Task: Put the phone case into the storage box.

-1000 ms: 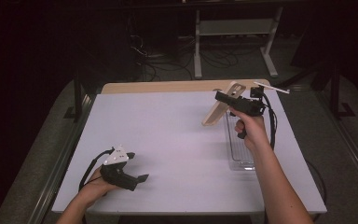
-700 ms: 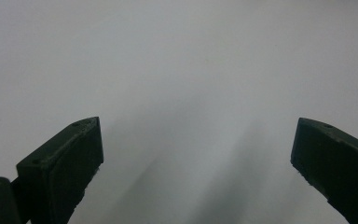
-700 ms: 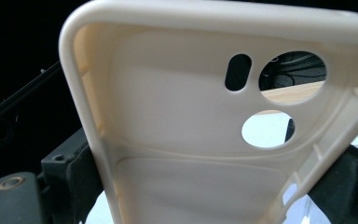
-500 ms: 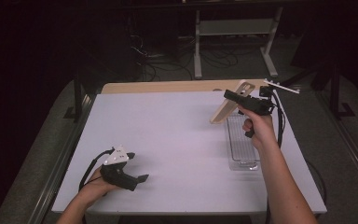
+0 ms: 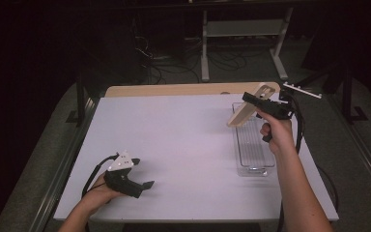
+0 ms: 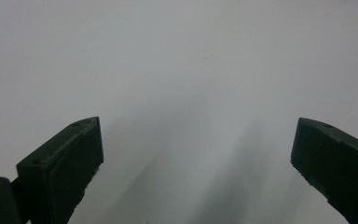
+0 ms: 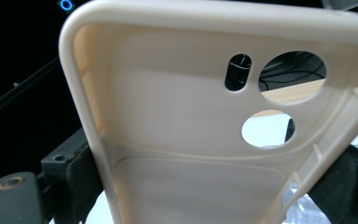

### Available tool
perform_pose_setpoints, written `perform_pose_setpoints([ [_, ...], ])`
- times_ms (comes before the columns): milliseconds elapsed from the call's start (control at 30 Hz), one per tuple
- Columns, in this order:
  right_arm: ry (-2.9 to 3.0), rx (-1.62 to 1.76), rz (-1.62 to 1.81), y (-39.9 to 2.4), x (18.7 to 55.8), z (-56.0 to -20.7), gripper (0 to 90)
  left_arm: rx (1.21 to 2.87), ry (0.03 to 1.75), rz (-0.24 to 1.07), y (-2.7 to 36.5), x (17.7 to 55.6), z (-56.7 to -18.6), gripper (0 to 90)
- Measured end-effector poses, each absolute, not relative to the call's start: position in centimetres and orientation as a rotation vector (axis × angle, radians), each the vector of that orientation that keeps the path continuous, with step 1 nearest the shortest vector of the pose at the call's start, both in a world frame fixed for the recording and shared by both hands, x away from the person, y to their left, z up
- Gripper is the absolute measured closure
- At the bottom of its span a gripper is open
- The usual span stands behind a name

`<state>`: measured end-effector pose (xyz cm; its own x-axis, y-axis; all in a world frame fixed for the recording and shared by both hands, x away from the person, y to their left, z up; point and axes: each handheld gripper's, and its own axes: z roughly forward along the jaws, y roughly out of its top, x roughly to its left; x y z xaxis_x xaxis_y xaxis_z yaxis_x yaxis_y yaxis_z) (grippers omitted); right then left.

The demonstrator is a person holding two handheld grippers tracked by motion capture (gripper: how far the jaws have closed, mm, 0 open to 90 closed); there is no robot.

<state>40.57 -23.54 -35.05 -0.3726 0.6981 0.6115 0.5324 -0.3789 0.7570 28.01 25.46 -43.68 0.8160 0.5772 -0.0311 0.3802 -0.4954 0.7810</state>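
On the left side, my left gripper (image 5: 134, 182) is resting low on the white table (image 5: 183, 145), near the front edge, and it is doing nothing for the work. In the left gripper view its fingers (image 6: 60, 163) are standing wide apart, with only bare table surface between them.

Going to the right, my right gripper (image 5: 252, 99) is holding the beige phone case (image 5: 245, 112) up in the air, above the far end of the clear tray (image 5: 254, 166). The case is hanging tilted, its lower end pointing down toward the middle of the table and its upper end near the gripper. In the right gripper view the fingers (image 7: 67, 177) are pinching the case (image 7: 182, 140) at its lower part, one on each long side, and I am looking into its hollow inner face with the camera holes near the top.

The tray is lying on the right part of the table, along my right forearm, and I cannot see anything inside it.

So I am judging that the picking up is done: the case is lifted and gripped firmly. What is left is the placing. I think I am carrying it either toward the tray or away from it; the pictures are not telling me which. The case is not yet touching any surface, so the lowering and the letting go are remaining.
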Motion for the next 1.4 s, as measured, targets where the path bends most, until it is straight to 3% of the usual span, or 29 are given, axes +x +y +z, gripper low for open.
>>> perform_pose_setpoints([
  [700,1.715,1.670,1.649,-25.7,40.9,-35.2,9.4,2.157,0.708,0.294,25.6,28.2,-43.6,2.0],
  [1400,1.958,1.633,1.176,-22.6,43.9,-32.9,9.5,2.147,0.699,0.298,25.5,28.2,-43.5,2.0],
])
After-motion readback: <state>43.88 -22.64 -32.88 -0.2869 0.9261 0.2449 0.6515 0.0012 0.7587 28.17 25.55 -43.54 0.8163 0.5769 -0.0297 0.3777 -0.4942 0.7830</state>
